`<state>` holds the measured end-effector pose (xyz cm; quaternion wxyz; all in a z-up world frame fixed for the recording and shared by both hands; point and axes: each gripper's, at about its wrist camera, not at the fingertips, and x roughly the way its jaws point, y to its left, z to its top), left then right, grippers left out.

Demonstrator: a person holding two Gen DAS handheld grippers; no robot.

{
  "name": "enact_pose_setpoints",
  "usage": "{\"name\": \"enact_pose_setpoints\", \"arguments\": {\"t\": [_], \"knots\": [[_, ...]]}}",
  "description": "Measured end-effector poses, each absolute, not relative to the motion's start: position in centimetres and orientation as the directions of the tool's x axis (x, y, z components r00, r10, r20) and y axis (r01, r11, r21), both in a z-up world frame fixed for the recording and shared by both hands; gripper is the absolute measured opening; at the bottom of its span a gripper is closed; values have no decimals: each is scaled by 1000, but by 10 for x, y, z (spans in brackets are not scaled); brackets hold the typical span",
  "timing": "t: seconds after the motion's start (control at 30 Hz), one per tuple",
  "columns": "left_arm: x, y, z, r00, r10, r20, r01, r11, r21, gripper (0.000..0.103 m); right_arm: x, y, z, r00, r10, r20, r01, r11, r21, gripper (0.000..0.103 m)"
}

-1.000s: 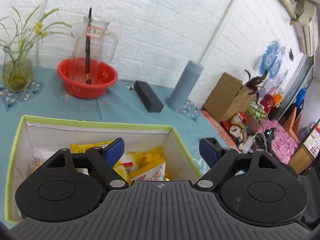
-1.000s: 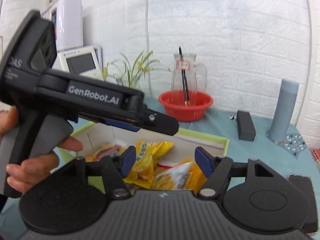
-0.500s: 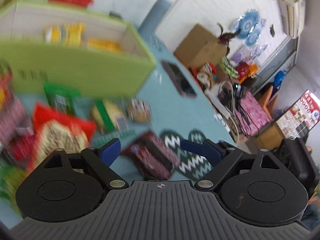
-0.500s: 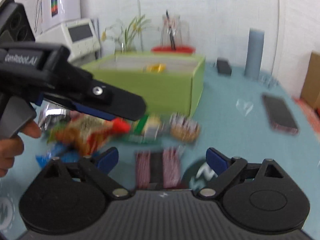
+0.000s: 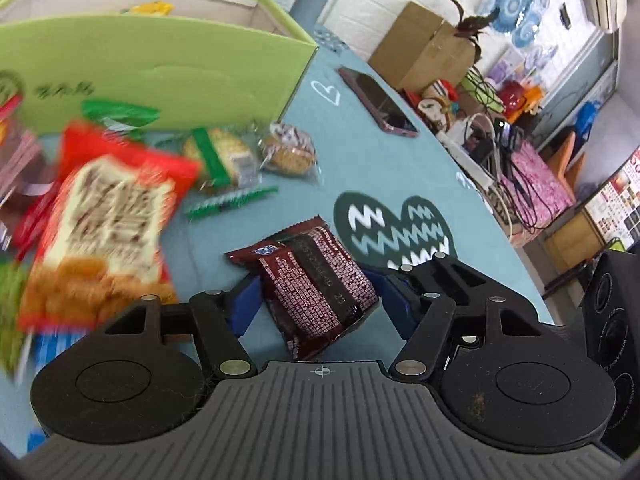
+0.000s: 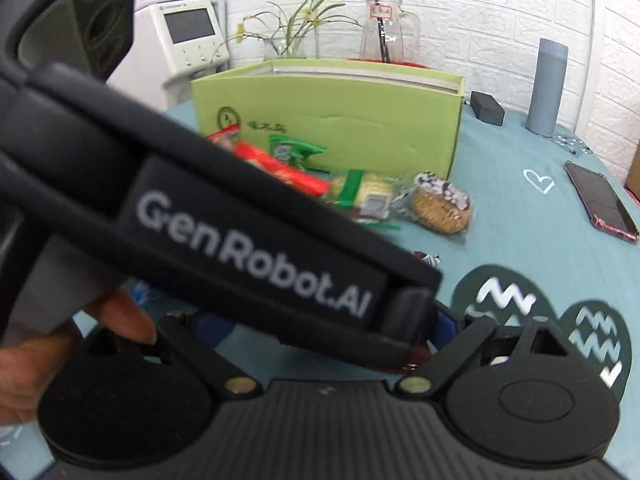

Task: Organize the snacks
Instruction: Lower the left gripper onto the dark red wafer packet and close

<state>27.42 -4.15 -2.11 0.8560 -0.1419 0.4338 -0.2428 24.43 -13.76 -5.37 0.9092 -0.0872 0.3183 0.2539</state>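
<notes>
While the left tool (image 5: 316, 300) closes its blue pads around a dark red snack packet (image 5: 310, 280), the pick-up step of sorting the snacks is in hand. The packet lies flat on the table (image 5: 360, 152) between the two pads, which sit just beside its long edges; whether they already press on it I cannot tell. I judge the next move calls for the jaws to finish closing on the packet, then a lift and a carry toward 11 o'clock, over the near wall of the green box (image 5: 160, 52), which already holds some yellow bags.

The right tool (image 6: 324, 328) stands with its jaws wide. The left tool's body crosses in front of it in the right wrist view, so its pads are mostly hidden and nothing shows between them. A hand (image 6: 60, 344) grips the left tool's handle at 8 o'clock in that view.

More snacks wait on the table in front of the box: a large red bag (image 5: 104, 220) at 9 o'clock from the packet, a green-striped cracker pack (image 5: 218, 156) and a clear-wrapped biscuit (image 5: 286, 150) at 12 o'clock.

A teal cloth with a dark heart-shaped print (image 5: 394, 226) covers the table. A phone (image 5: 378, 104) lies at 1 o'clock, well apart from the snacks. Behind the box stand a glass jug (image 6: 386, 32), a plant in a vase (image 6: 286, 38) and a grey cylinder (image 6: 548, 88), against a white brick wall. Cardboard boxes and cables clutter the room beyond the table's edge.
</notes>
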Motion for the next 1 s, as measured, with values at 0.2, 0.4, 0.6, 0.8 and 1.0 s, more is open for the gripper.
{"name": "enact_pose_setpoints", "arguments": {"t": [0.2, 0.4, 0.6, 0.8, 1.0], "knots": [[256, -22, -24, 518, -574, -634, 271, 813, -515, 50, 228, -124, -55, 662, 409, -628, -526, 850, -1, 102], [259, -14, -26, 511, -608, -607, 254, 782, -569, 54, 225, -125, -52, 674, 405, -618, -506, 862, 13, 102], [253, -6, -19, 536, -605, -588, 243, 778, -579, 65, 229, -127, -46, 683, 367, -631, -483, 875, -15, 102], [251, 0, -3, 561, -604, -566, 271, 780, -564, 76, 220, -142, -23, 744, 347, -571, -461, 885, -63, 102], [253, -11, -17, 513, -610, -605, 252, 780, -573, 63, 227, -139, -28, 715, 354, -603, -487, 871, -66, 94]]}}
